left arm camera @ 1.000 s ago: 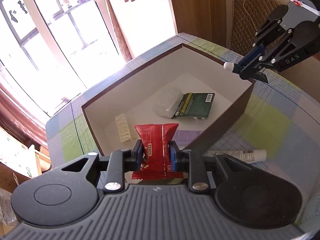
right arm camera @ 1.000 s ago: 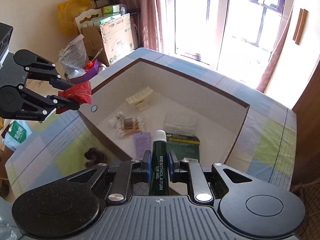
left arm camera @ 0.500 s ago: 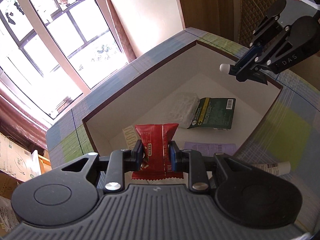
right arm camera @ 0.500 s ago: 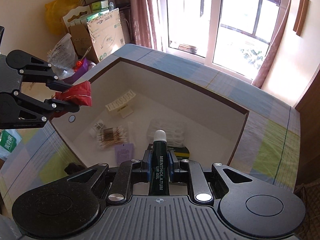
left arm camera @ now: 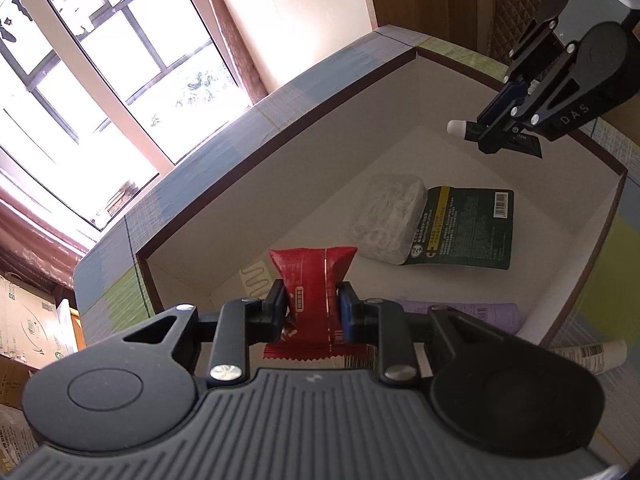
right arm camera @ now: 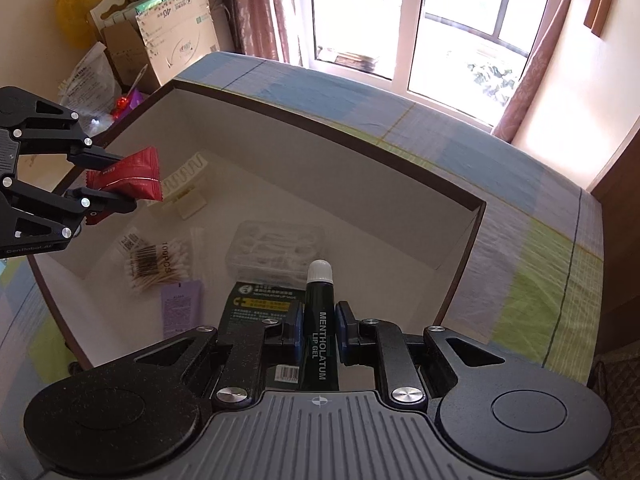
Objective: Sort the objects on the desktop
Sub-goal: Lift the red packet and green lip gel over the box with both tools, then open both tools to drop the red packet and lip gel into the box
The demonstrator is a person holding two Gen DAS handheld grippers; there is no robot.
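While the left gripper [left arm camera: 311,307] has its jaws pressed onto the middle of a red snack packet [left arm camera: 311,280], the right gripper [right arm camera: 318,334] has its jaws closed on a dark green lip gel tube [right arm camera: 319,320] whose white cap points forward. Both hang above the open inside of a large white box [right arm camera: 360,184] with a dark brown rim, which sits on the checked tabletop [right arm camera: 536,280].

On the box floor lie a clear plastic case of small white items [right arm camera: 272,248], a dark green sachet [left arm camera: 464,228] partly tucked under it, a pack of cotton swabs [right arm camera: 154,266], a lilac sachet [right arm camera: 182,308] and a cream ridged piece [right arm camera: 186,178] near the far wall. Outside the box, a white tube [left arm camera: 592,354] lies on the tabletop against the near wall.

Compared with a second ago, both grippers have travelled from over the box's rim to well inside its outline: the near wall that crossed the left wrist view then is now off to the right, and the packet is over the floor instead of the edge. The right gripper's tube has likewise come in over the green sachet.

Between the two grippers the box's middle is open, and bare floor shows along the far walls. The tabletop's edge runs close behind the box on the window side.
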